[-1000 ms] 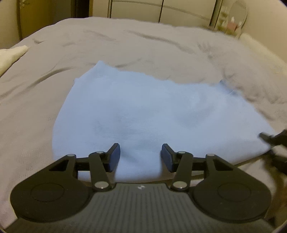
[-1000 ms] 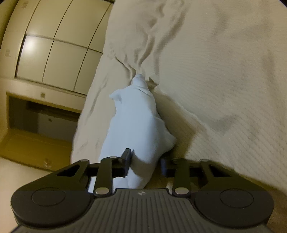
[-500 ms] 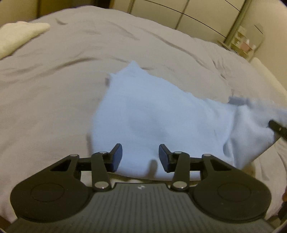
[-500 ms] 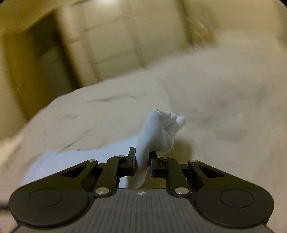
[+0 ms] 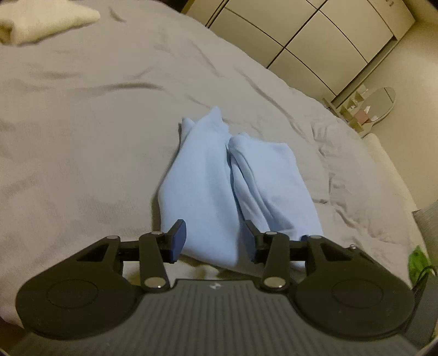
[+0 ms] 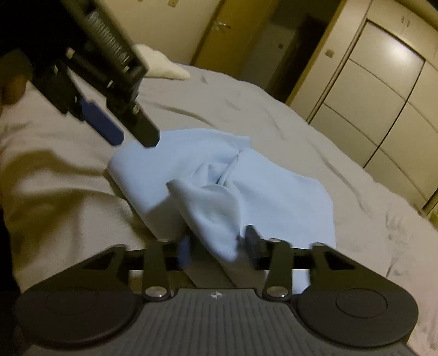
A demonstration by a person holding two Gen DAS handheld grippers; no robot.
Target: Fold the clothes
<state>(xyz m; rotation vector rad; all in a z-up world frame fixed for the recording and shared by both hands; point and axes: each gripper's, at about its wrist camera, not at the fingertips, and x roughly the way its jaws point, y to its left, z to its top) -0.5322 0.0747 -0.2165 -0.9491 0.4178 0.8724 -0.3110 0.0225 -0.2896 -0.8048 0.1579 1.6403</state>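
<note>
Looking along my left gripper [image 5: 210, 241], I see its jaws spread wide around the near end of the pale blue garment [image 5: 219, 175] without pinching it; the cloth is soft, fleecy, doubled into two long lobes with a crease between; my right gripper [image 6: 217, 247] is likewise parted, a loose fold of the same blue fabric lying between its fingers, slightly blurred. The garment rests mid-bed on a grey, finely ribbed, wrinkled bedspread [image 5: 82, 137]; a cream towel [image 5: 41, 19] sits at the far corner; panelled wardrobe doors [image 5: 314, 35] line the wall; an oval mirror [image 5: 380, 102] stands beside them.
</note>
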